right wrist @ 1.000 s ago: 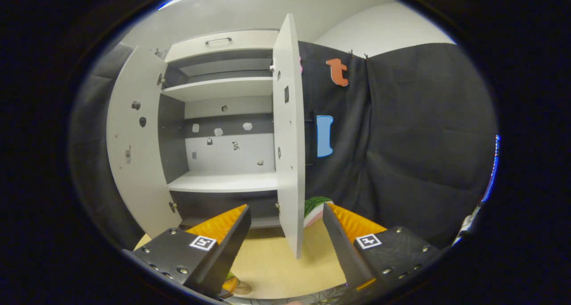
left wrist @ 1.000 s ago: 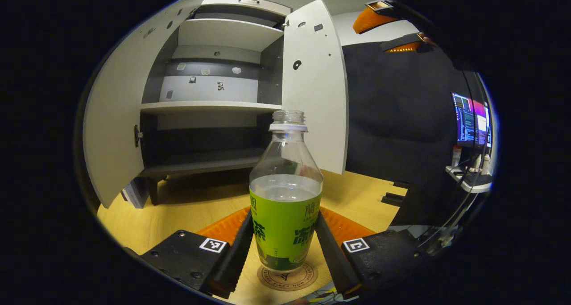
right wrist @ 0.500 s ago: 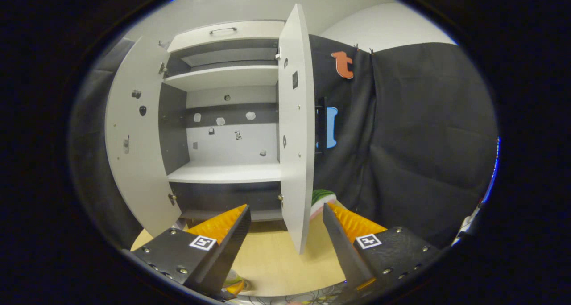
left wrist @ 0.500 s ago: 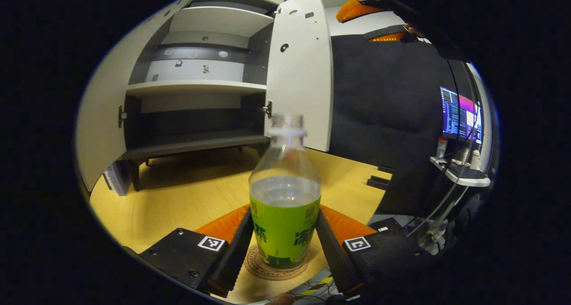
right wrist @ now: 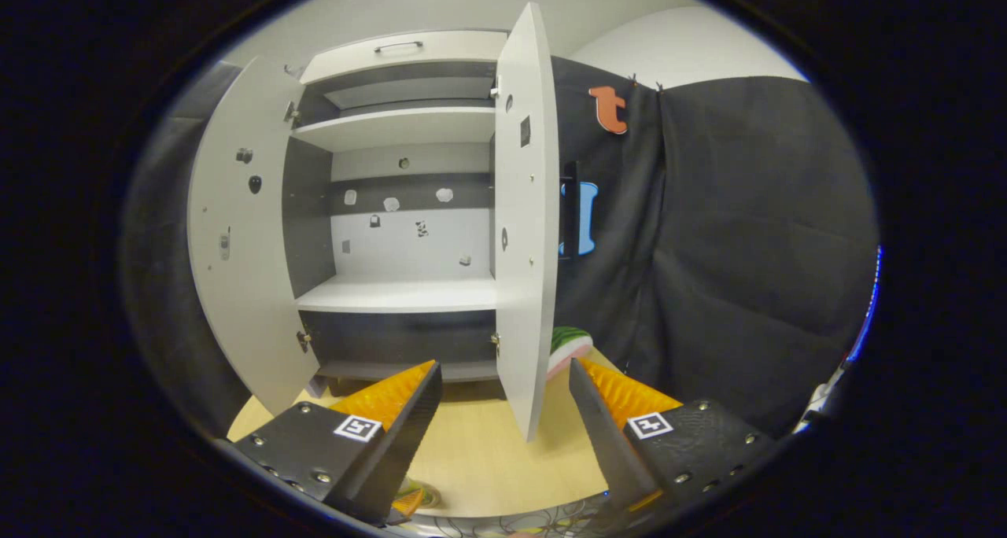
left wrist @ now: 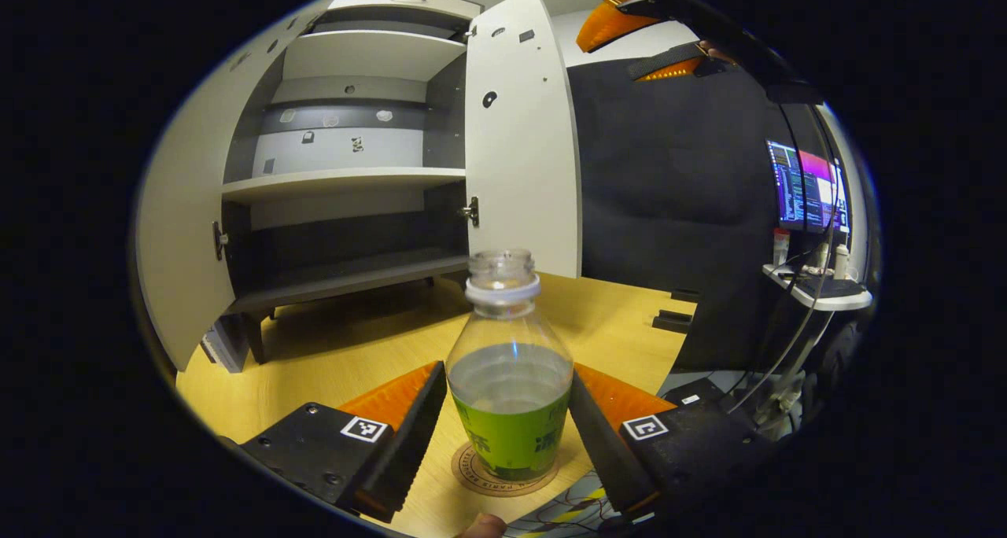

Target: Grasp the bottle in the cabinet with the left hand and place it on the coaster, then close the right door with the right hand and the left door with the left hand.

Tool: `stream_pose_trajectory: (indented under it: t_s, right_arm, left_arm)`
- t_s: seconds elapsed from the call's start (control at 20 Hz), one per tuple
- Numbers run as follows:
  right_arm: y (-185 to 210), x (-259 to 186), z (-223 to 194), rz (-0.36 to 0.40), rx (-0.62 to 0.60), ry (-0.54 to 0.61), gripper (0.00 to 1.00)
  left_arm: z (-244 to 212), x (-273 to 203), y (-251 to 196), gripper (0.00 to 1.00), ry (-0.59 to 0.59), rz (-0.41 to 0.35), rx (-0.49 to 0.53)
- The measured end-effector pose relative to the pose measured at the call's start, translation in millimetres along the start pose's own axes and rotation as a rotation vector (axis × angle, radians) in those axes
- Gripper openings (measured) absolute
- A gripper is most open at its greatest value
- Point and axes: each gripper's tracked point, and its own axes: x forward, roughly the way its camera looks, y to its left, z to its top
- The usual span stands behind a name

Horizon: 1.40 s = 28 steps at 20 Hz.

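Note:
A clear bottle (left wrist: 510,412) with a green label, no cap and some liquid stands upright on the round cork coaster (left wrist: 472,477). My left gripper (left wrist: 507,371) is open, its fingers flanking the bottle with a slight gap on the right side. The cabinet stands behind with its right door (left wrist: 523,129) and left door (left wrist: 169,231) swung open. In the right gripper view, my right gripper (right wrist: 503,373) hangs open and empty, facing the front edge of the right door (right wrist: 523,223); the left door (right wrist: 236,247) stands open too. The right gripper (left wrist: 641,38) also shows high up in the left gripper view.
The cabinet's shelves (right wrist: 401,294) are bare. The wooden tabletop (left wrist: 330,357) runs from the coaster to the cabinet. A watermelon-coloured item (right wrist: 570,341) lies behind the right door. A monitor (left wrist: 806,196) and a small shelf (left wrist: 818,290) stand at the far right. Wires (left wrist: 566,508) lie by the table's front edge.
The bottle came down onto the coaster, and the left fingers have parted slightly and risen along it. The right gripper drifted a little closer to the right door's edge.

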Motion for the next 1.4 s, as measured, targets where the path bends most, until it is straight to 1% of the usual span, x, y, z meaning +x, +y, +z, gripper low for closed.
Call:
stream_pose_trajectory:
  t_s: [0.05, 0.25, 0.4, 0.5, 0.6, 0.7, 0.75, 0.85, 1.0, 1.1, 1.25, 1.35, 1.4]
  right_arm:
    - [-3, -1, 0, -0.006, -0.014, -0.004, 0.98]
    - [-20, -4, -3, -0.025, -0.104, -0.019, 0.99]
    - [-31, -6, -6, -0.021, -0.073, -0.018, 0.98]
    - [-37, -7, -2, -0.001, -0.047, -0.034, 0.98]
    - [-45, -3, 2, 0.019, -0.047, -0.042, 0.98]
    - [-54, 0, 6, 0.041, -0.021, -0.028, 0.98]
    - [-58, 2, 11, 0.056, -0.012, -0.033, 0.98]
    - [-70, 4, 24, 0.073, -0.006, -0.064, 0.98]
    - [-94, 9, 42, 0.095, -0.023, -0.113, 0.98]
    - [-117, 14, 53, 0.091, -0.037, -0.128, 0.98]
    - [-146, 21, 68, 0.089, -0.023, -0.158, 0.97]
    - [-165, 30, 76, 0.092, -0.022, -0.173, 0.98]
    - [-173, 37, 79, 0.105, -0.007, -0.174, 0.98]
  left_arm:
    - [5, 1, -3, 0.93, 0.000, -0.014, -0.011]
    - [37, 2, -1, 0.93, -0.019, -0.008, -0.046]
    - [72, -3, 5, 0.93, -0.042, 0.018, -0.066]
    - [102, -9, 8, 0.92, -0.074, 0.036, -0.063]
    - [134, -16, 15, 0.92, -0.101, 0.076, -0.043]
    - [165, -25, 31, 0.93, -0.122, 0.173, -0.024]
    - [183, -30, 35, 0.93, -0.138, 0.207, -0.031]
    - [212, -39, 34, 0.92, -0.156, 0.232, -0.051]
    - [255, -49, 46, 0.91, -0.175, 0.287, -0.067]
    - [273, -55, 56, 0.91, -0.181, 0.326, -0.093]
    - [301, -69, 76, 0.92, -0.197, 0.396, -0.126]
    - [321, -86, 88, 0.92, -0.215, 0.451, -0.119]
    - [329, -94, 92, 0.92, -0.214, 0.474, -0.103]
